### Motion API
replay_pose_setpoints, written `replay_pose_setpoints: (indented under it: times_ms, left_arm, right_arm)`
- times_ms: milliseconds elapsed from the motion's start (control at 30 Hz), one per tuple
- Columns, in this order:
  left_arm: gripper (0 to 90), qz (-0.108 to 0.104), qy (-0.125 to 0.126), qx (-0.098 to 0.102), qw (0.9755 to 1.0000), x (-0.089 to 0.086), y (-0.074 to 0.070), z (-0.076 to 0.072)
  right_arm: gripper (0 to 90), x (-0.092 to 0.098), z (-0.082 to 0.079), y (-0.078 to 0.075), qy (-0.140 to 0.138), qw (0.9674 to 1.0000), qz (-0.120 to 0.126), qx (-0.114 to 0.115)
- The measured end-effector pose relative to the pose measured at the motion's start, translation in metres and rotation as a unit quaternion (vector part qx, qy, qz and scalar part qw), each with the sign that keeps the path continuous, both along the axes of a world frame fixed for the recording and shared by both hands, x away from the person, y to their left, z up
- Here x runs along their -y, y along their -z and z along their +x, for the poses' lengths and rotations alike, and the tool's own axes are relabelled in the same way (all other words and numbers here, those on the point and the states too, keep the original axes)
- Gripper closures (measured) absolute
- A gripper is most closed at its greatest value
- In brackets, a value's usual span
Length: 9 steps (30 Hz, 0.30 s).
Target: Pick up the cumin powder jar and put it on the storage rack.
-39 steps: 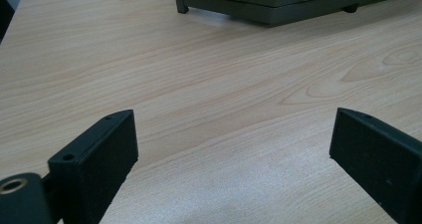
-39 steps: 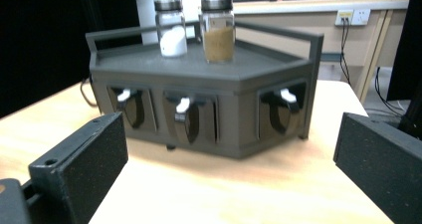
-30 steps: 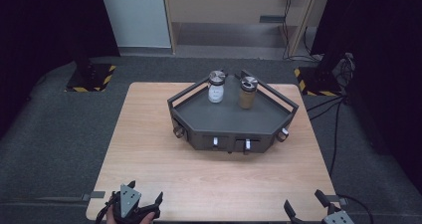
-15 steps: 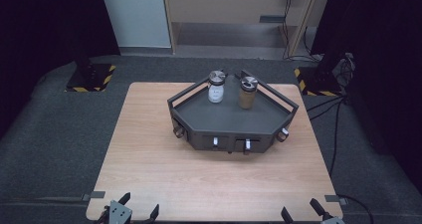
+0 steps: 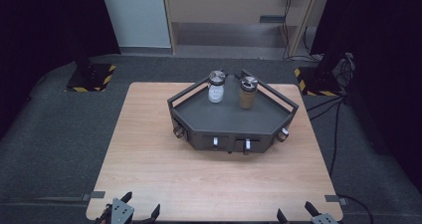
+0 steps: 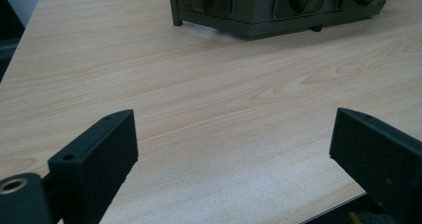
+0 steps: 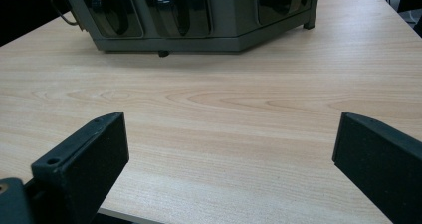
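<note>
High view is showing the left gripper (image 5: pixel 130 213) and right gripper (image 5: pixel 304 216) waiting at the counter's (image 5: pixel 149 159) near edge, jaws spread wide and gripping nothing. Both are facing the dark rack (image 5: pixel 234 119), which is sitting well ahead toward the far side, carrying the white jar (image 5: pixel 216 87) and brown jar (image 5: pixel 247 92); the rack's long front is lying crosswise, roughly midway between them.

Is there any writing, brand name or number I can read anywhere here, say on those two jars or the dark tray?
No readable text anywhere.
White jar: no label legible; too small to tell.
Brown jar: the same.
Dark tray: no lettering on its deck or front.
Yellow-and-black hazard stripes on the floor bases are a warning pattern, not words.
</note>
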<state>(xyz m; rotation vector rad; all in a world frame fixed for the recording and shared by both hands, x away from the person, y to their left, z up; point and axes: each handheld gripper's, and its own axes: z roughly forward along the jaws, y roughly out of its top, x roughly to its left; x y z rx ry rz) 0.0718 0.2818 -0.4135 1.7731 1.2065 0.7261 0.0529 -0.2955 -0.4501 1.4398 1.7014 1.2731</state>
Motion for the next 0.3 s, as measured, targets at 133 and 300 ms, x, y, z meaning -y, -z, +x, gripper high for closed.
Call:
replay_pose_setpoints:
  times_ms: [133,300]
  left_arm:
    - [4.1,0.001,0.001,-0.001,1.0,0.0,0.0,0.0006]
    - [4.1,-0.001,0.0,-0.001,1.0,-0.0003,0.0003,0.0008]
  right_arm:
    - [1.2,0.0006,0.0008,0.0011,-0.001,1.0,-0.002,-0.001]
    - [1.2,0.0015,0.0003,0.0017,0.002,1.0,0.003,0.002]
